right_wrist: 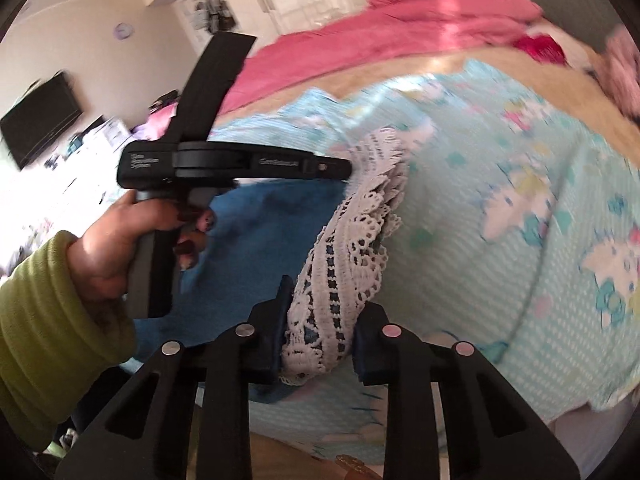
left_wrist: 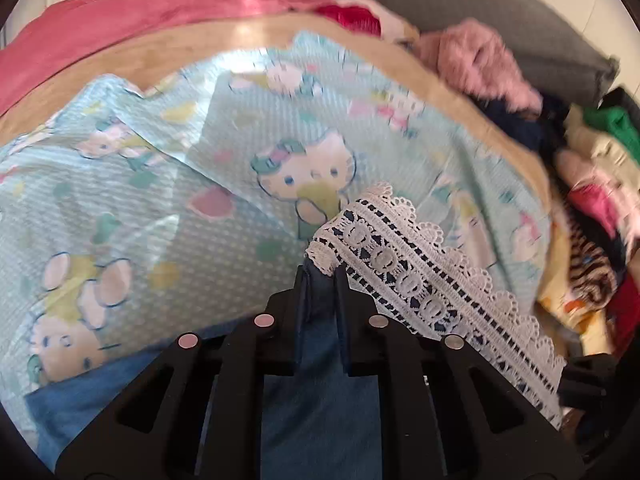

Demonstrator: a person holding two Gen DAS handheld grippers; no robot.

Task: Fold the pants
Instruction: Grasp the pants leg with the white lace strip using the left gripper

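Now both grippers have the pants (left_wrist: 308,396): the left gripper (left_wrist: 320,276) is clamped on blue denim beside the lace hem (left_wrist: 404,264), the right gripper (right_wrist: 320,334) pinching bunched lace on the printed sheet (right_wrist: 500,184). Risk: the open lace could slip or snag if they pull apart. Left hand (right_wrist: 120,248) sits at nine o'clock, both grippers tipped downward.

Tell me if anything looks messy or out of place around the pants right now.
Yes. A jumbled pile of clothes sits heaped at the right edge of the bed, unfolded. The pants' white lace hem is bunched between the left gripper and the right gripper, not flat on the cartoon-print sheet.
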